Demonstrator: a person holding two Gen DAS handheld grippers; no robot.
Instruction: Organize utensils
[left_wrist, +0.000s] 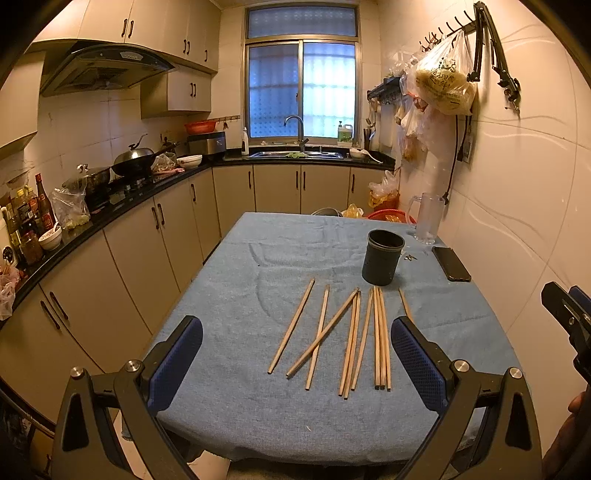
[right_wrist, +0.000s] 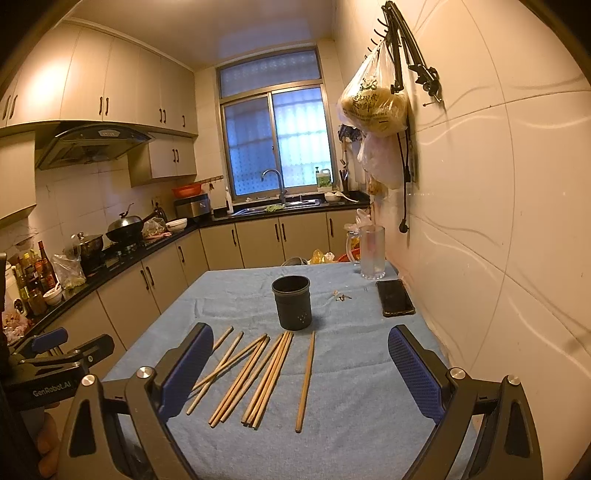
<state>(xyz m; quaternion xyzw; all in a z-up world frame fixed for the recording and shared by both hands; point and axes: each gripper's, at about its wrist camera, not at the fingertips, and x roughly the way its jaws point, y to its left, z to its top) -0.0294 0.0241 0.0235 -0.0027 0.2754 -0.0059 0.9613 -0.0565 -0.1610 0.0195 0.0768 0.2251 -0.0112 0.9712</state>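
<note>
A: How were the utensils seen to lie?

B: A loose spread of wooden chopsticks (left_wrist: 347, 339) was laid flat on the blue tablecloth (left_wrist: 229, 295), pale tan and thin. Two were crossed near the middle of the spread, several were bunched side by side, and a single one (right_wrist: 306, 382) was set apart at the 3 o'clock side. A dark round holder (left_wrist: 382, 256) was stood upright just beyond them, at about 1 o'clock from the spread, with nothing seen inside it.

A: And the grippers?

B: The left gripper (left_wrist: 295, 363) was held spread wide above the near table edge, nothing gripped or touched, with most of the chopsticks framed between its blue pads (left_wrist: 173, 363). The right gripper (right_wrist: 299, 374) was likewise spread wide and empty, nothing touched.

A: What else was noted?

B: A black phone (right_wrist: 395, 297) and a clear mug (right_wrist: 372, 253) were placed by the wall, at 2 o'clock from the holder.
</note>
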